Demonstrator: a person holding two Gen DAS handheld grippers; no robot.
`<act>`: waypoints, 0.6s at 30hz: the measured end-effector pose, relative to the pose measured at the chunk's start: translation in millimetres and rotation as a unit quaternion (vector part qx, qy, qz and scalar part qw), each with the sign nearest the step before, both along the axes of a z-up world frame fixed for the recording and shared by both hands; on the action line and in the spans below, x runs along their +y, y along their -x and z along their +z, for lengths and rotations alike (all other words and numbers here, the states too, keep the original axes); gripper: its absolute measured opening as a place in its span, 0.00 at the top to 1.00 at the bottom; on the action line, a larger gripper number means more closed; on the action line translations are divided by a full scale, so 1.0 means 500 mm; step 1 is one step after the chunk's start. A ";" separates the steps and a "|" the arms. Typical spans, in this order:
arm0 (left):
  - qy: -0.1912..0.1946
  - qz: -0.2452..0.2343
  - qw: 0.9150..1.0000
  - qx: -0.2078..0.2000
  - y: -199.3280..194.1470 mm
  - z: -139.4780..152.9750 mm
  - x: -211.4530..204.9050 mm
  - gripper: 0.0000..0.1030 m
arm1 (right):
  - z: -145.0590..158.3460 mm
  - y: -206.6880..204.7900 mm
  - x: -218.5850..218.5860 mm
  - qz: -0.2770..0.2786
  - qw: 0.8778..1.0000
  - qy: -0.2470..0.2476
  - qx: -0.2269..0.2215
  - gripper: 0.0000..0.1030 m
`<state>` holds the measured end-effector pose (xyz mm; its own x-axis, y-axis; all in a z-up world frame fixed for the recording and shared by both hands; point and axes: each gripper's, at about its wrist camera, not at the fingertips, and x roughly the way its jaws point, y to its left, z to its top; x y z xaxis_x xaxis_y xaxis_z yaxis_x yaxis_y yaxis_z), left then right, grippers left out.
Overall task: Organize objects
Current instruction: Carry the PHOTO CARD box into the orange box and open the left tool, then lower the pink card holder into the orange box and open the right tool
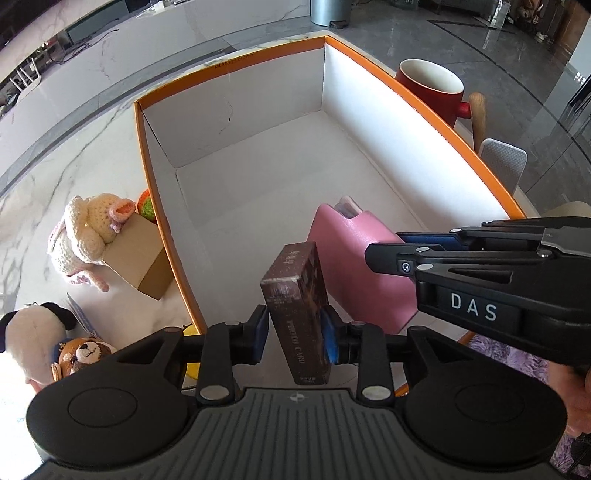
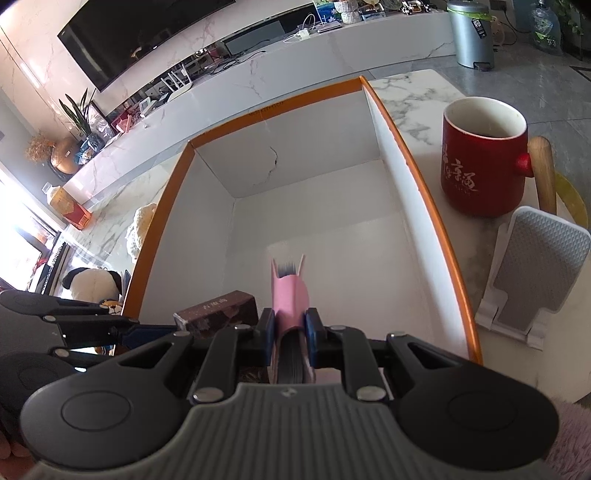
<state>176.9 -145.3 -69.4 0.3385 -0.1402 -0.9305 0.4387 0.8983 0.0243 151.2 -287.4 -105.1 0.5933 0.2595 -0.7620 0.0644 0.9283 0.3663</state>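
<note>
Beyond your table, a dark television [image 2: 147, 40] hangs on the marble wall above a long white marble console [image 2: 369, 40]. A white router [image 2: 181, 83] sits under the screen. Further left along the console you have a leafy potted plant [image 2: 79, 110], a bronze pot [image 2: 64, 158] and, nearest, an orange carton [image 2: 72, 210]. At far right, a grey pedal bin [image 2: 471, 35] stands on the glossy grey floor [image 1: 480, 55] beside a large water bottle [image 2: 546, 29].

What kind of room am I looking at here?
Most likely a home living room: a large dark television hangs on a marble wall above a long low cabinet, with a potted plant beside it and soft toys on the marble table.
</note>
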 end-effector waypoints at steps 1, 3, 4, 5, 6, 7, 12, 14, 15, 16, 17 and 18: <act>0.005 0.001 1.000 0.001 0.001 0.002 0.004 0.64 | 0.000 0.001 0.000 0.000 1.000 0.001 0.000 0.82; 0.013 0.001 1.000 0.000 0.003 0.008 0.014 0.62 | -0.001 0.002 0.001 0.001 1.000 0.002 0.000 0.82; 0.015 0.002 1.000 -0.003 0.003 0.011 0.015 0.62 | -0.001 0.002 0.002 0.001 1.000 0.003 0.000 0.82; 0.018 0.002 1.000 -0.006 0.004 0.014 0.020 0.62 | 0.000 0.001 0.004 0.002 1.000 0.004 0.000 0.82; 0.027 0.002 1.000 -0.010 0.005 0.021 0.021 0.62 | 0.000 0.001 0.004 0.003 1.000 0.004 0.000 0.82; 0.038 0.002 0.999 -0.012 0.005 0.028 0.028 0.62 | 0.002 -0.001 0.005 0.003 1.000 0.008 0.000 0.82; 0.089 0.031 0.995 -0.035 0.001 0.069 0.070 0.62 | 0.011 -0.021 0.007 0.006 1.000 0.018 -0.008 0.82; 0.099 0.045 0.993 -0.048 -0.002 0.084 0.091 0.62 | 0.024 -0.026 0.011 0.011 1.000 0.022 -0.017 0.82; 0.103 0.051 0.992 -0.054 -0.004 0.090 0.101 0.62 | 0.031 -0.026 0.014 0.015 0.999 0.021 -0.022 0.82; 0.106 0.057 0.991 -0.059 -0.007 0.095 0.111 0.62 | 0.039 -0.026 0.017 0.020 0.999 0.017 -0.027 0.82; 0.109 0.063 0.990 -0.062 -0.009 0.099 0.118 0.62 | 0.044 -0.027 0.021 0.024 0.999 0.010 -0.030 0.82; 0.111 0.069 0.989 -0.065 -0.012 0.102 0.125 0.62 | 0.048 -0.027 0.024 0.028 0.999 0.004 -0.031 0.82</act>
